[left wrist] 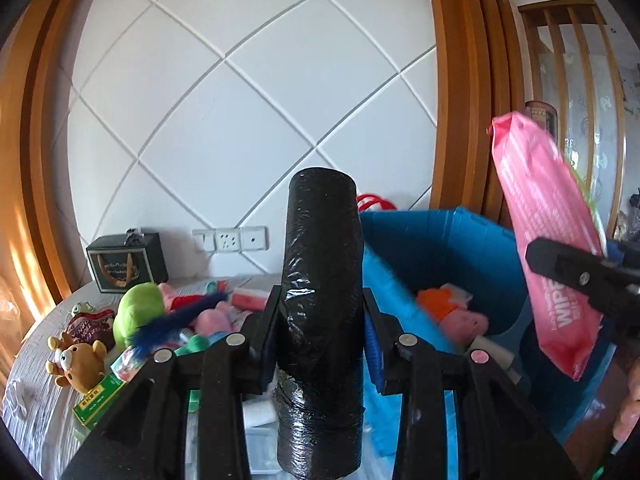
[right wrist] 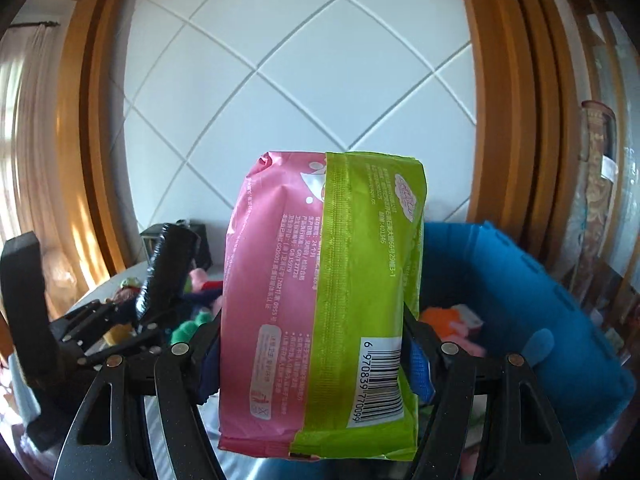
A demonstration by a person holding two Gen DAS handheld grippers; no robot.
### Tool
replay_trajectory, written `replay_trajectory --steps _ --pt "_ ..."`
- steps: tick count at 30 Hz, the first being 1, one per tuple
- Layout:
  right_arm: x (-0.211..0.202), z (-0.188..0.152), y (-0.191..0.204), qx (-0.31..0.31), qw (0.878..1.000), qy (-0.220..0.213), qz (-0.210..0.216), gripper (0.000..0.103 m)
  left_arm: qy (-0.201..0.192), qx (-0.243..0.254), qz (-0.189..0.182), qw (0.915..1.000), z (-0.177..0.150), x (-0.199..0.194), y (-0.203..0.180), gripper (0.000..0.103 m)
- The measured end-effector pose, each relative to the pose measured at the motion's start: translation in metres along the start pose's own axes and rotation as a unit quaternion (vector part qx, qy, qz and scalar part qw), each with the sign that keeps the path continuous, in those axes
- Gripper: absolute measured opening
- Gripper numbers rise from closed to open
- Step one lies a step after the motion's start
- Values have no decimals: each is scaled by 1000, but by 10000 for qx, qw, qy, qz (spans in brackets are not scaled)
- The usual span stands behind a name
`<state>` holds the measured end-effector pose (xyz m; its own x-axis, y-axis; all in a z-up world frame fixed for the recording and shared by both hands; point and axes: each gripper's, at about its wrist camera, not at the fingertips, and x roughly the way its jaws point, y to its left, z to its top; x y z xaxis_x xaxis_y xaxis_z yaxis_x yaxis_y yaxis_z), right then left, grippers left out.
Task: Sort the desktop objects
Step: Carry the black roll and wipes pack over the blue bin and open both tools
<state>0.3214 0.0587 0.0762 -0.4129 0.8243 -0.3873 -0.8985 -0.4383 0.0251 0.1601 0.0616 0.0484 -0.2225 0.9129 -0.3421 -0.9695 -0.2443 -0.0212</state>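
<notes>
Black roll of bags (left wrist: 320, 320) stands upright, clamped between left gripper (left wrist: 320, 322) fingers, held up above the cluttered table (left wrist: 36, 392). Right gripper (right wrist: 316, 344) fingers pinch a pink-green wipes pack (right wrist: 320, 300) on both sides, upright, beside the blue bin (right wrist: 520, 300). Plush toys (left wrist: 132, 320) lie on the table; 1 orange toy (left wrist: 436, 304) in the bin.

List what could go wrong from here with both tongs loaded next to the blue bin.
1. The black roll stands tall in the left tongs, pinched low down; it may tip or slide out.
2. The wipes pack is soft and gripped at its lower part by the right tongs; it could sag or slip.
3. Both loads are close together beside the blue bin, so they could knock each other.
</notes>
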Motion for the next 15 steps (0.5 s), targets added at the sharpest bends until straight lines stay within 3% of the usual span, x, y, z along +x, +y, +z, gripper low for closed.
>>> replay_trajectory --steps 3,7,15 --pt "-8 7 -56 -39 10000 -35 -84 72 -89 1 56 9999 20 -1 -49 35" --pt "-3 13 -122 1 9999 82 -148 72 97 21 -42 9999 41 13 -107 35" --pt "38 10 -214 90 9960 682 -577 72 1169 234 -299 9924 51 81 -202 35"
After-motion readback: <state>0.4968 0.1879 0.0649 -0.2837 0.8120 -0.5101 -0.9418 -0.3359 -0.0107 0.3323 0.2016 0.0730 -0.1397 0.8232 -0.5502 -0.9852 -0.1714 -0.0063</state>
